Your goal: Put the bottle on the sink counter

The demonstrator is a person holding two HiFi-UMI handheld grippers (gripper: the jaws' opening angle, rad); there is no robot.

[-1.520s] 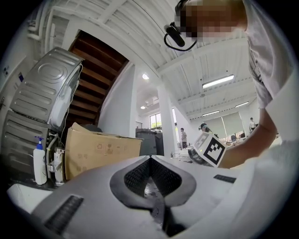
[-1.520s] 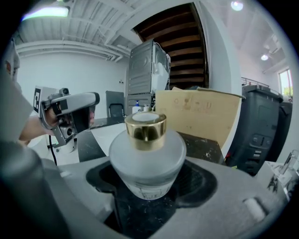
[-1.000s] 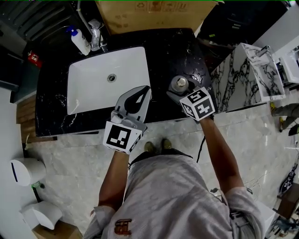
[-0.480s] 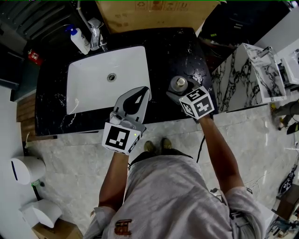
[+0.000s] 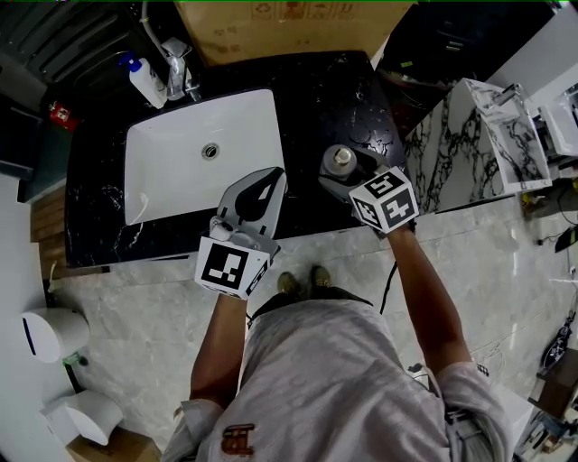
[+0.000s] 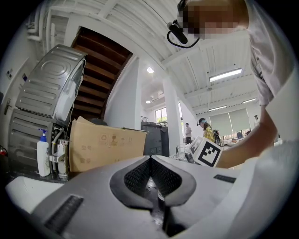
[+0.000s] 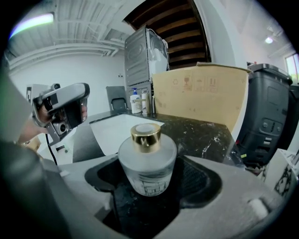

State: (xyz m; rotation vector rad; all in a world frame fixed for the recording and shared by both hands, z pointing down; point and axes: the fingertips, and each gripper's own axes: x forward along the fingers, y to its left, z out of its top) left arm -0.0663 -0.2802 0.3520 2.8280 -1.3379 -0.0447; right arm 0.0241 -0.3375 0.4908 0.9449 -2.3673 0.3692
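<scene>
A round frosted glass bottle (image 5: pixel 341 161) with a gold cap stands upright on the black marble sink counter (image 5: pixel 316 95), to the right of the basin. My right gripper (image 5: pixel 346 173) reaches around it from the near side. In the right gripper view the bottle (image 7: pixel 147 161) sits between the jaws of the right gripper (image 7: pixel 154 177), which are opening, with a dark gap showing on each side of the glass. My left gripper (image 5: pixel 276 175) hovers over the counter's front edge by the basin, shut and empty; in its own view the left gripper (image 6: pixel 152 161) has its pads meeting.
A white rectangular basin (image 5: pixel 199 153) is set into the counter's left half, with a chrome faucet (image 5: pixel 176 63) and a white pump dispenser (image 5: pixel 144 81) behind it. A cardboard box (image 5: pixel 289 27) stands at the counter's back edge. A marble-patterned stand (image 5: pixel 470 144) is to the right.
The right jaws have spread a little wider around the bottle, which stays standing on the counter. The left gripper holds its place.
</scene>
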